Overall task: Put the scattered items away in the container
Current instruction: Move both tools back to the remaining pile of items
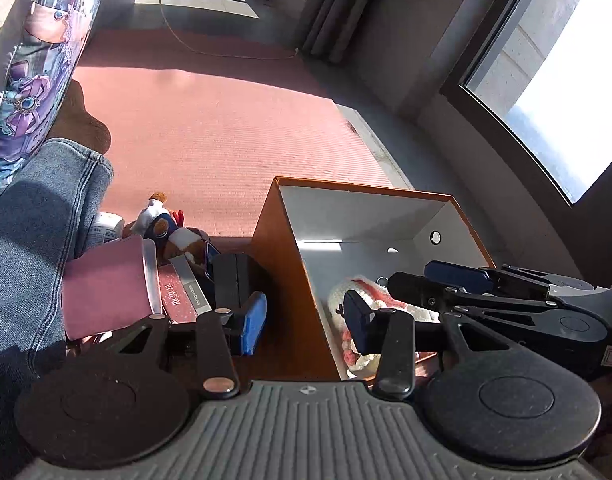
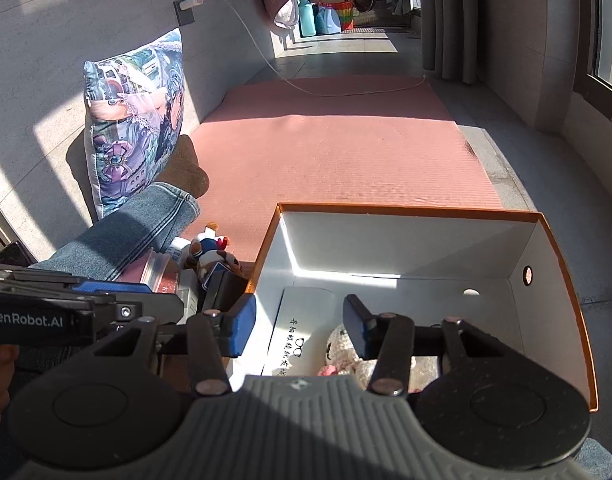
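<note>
An orange box with white inside point(image 1: 282, 264) point(image 2: 561, 248) stands on the pink mat. In it lie a white and pink knitted toy point(image 1: 389, 308) point(image 2: 345, 354) and a white glasses case point(image 2: 302, 320). Left of the box lie a plush doll point(image 1: 166, 228) point(image 2: 212, 248), a black case point(image 1: 232, 280) point(image 2: 224, 286), a red booklet point(image 1: 178, 296) and a pink pouch point(image 1: 106, 288). My left gripper point(image 1: 304, 322) is open and empty, straddling the box's left wall. My right gripper point(image 2: 298, 326) is open and empty over the box; it also shows in the left wrist view point(image 1: 433, 280).
A person's jeans leg point(image 1: 38, 240) point(image 2: 126, 232) lies left of the items. A printed cushion point(image 2: 134, 120) leans on the wall. A white bottle point(image 1: 104, 226) lies by the leg. A charging cable point(image 2: 325, 88) crosses the mat's far end. Window point(image 1: 545, 80) at right.
</note>
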Demonstrator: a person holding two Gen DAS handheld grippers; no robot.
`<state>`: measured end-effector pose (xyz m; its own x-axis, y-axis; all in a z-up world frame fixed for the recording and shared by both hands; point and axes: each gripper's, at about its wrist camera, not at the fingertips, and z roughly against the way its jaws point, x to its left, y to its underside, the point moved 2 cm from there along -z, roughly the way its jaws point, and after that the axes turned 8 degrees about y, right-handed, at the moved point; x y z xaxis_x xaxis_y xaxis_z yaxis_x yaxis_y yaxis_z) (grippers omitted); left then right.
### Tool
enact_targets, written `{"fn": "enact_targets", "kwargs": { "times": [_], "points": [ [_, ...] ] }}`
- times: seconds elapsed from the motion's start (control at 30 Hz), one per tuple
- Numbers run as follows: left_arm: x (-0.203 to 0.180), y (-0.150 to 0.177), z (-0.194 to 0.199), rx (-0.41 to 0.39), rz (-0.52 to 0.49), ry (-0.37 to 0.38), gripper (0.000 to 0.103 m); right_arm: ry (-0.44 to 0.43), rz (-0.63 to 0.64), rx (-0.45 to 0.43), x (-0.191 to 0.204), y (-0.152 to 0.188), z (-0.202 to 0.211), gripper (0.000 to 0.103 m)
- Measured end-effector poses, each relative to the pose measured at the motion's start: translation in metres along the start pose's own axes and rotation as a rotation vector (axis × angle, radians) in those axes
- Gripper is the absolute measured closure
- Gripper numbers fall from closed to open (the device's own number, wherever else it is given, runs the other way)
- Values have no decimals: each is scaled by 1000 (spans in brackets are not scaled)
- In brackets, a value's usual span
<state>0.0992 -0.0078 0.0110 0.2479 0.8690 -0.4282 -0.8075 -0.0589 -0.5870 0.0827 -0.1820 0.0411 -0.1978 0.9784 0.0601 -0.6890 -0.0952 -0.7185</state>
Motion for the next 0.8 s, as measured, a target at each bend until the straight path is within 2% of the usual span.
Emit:
{"fn": "enact_targets", "kwargs": {
  "times": [0.23, 0.4, 0.6, 0.8],
  "points": [
    [60, 2, 28, 29, 97, -123, 56, -46, 78, 18, 38, 2, -15, 58],
    [89, 6, 31, 106, 123, -170, 57, -68, 152, 40, 60, 2, -29, 58],
    [105, 12, 18, 218, 107, -218, 56, -83, 231, 74, 80, 4, -47, 58],
    [104, 20, -2, 323, 32, -251, 57, -102, 264, 99, 93, 5, -61, 58]
  ]
}}
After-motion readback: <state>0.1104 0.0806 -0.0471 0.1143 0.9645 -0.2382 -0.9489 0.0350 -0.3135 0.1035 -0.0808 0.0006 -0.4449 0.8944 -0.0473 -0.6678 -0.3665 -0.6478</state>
